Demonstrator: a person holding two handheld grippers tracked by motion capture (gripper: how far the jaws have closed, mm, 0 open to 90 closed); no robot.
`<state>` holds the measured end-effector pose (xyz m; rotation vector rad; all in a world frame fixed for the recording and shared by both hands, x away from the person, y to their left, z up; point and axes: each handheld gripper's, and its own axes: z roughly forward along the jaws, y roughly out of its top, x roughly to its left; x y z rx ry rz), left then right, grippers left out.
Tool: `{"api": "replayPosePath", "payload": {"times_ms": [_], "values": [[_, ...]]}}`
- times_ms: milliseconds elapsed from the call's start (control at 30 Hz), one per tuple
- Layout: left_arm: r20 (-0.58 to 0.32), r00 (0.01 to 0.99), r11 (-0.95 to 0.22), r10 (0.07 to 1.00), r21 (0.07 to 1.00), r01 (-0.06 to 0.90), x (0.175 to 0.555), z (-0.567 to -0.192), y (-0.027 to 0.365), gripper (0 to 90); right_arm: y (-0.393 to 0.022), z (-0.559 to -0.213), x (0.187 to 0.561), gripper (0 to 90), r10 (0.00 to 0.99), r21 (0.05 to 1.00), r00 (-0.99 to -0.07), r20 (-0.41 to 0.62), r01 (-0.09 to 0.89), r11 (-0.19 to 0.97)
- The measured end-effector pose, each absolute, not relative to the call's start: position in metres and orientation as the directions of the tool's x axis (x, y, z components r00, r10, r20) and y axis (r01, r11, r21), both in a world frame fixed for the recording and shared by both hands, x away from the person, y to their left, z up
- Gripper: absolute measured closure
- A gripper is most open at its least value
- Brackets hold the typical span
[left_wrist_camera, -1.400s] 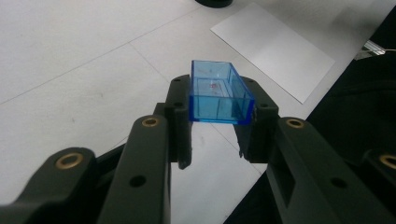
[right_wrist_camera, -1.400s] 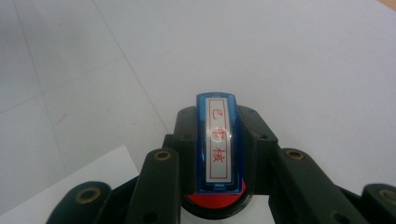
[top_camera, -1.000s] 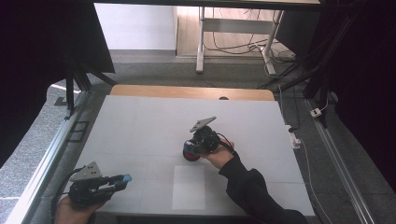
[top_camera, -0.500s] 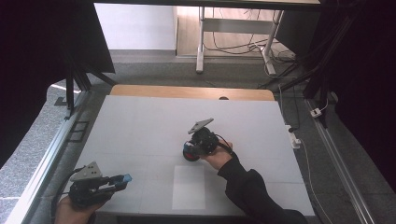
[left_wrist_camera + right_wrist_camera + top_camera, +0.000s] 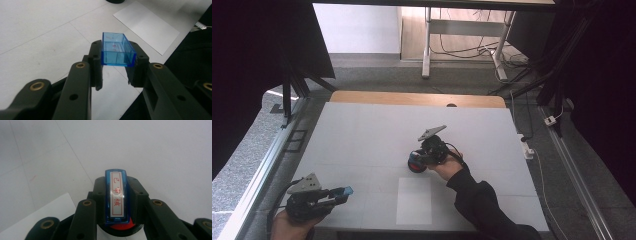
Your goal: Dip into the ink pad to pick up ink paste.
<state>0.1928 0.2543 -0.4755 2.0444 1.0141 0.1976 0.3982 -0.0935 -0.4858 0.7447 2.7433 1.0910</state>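
My left gripper (image 5: 341, 193) rests near the table's front left corner, shut on a clear blue rectangular cap (image 5: 346, 190). In the left gripper view the cap (image 5: 117, 50) sits open side up between the pads of the left gripper (image 5: 116, 60). Mid-table, my right gripper (image 5: 421, 159) is shut on a blue stamp (image 5: 116, 195) with a white label bearing red characters. The stamp points down into a round black ink pad (image 5: 414, 165) with a red inside (image 5: 119, 228), under the right gripper (image 5: 116, 188).
A white sheet of paper (image 5: 414, 200) lies flat just in front of the ink pad, also seen as the sheet (image 5: 147, 25) beyond the cap. The white table mat (image 5: 362, 135) ends in a wooden strip (image 5: 412, 98) at the far side. Cables (image 5: 532, 145) hang off the right edge.
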Motion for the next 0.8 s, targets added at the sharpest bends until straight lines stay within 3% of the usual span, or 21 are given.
{"api": "replayPosePath", "payload": {"times_ms": [167,400,800], "values": [[-0.207,0.662,-0.333,0.72,0.734,0.592,0.193,-0.476,0.254,68.8,-0.096,-0.487,0.4,71.7,0.475,0.672,-0.872,0.114,0.42,0.609],[-0.208,0.661,-0.334,0.721,0.732,0.594,0.193,-0.476,0.254,68.8,-0.086,-0.485,0.387,71.6,0.46,0.66,-0.887,-0.022,0.333,0.674],[-0.215,0.661,-0.329,0.719,0.733,0.595,0.193,-0.476,0.256,68.8,-0.092,-0.486,0.391,71.4,0.457,0.681,-0.889,0.024,0.349,0.644]]}}
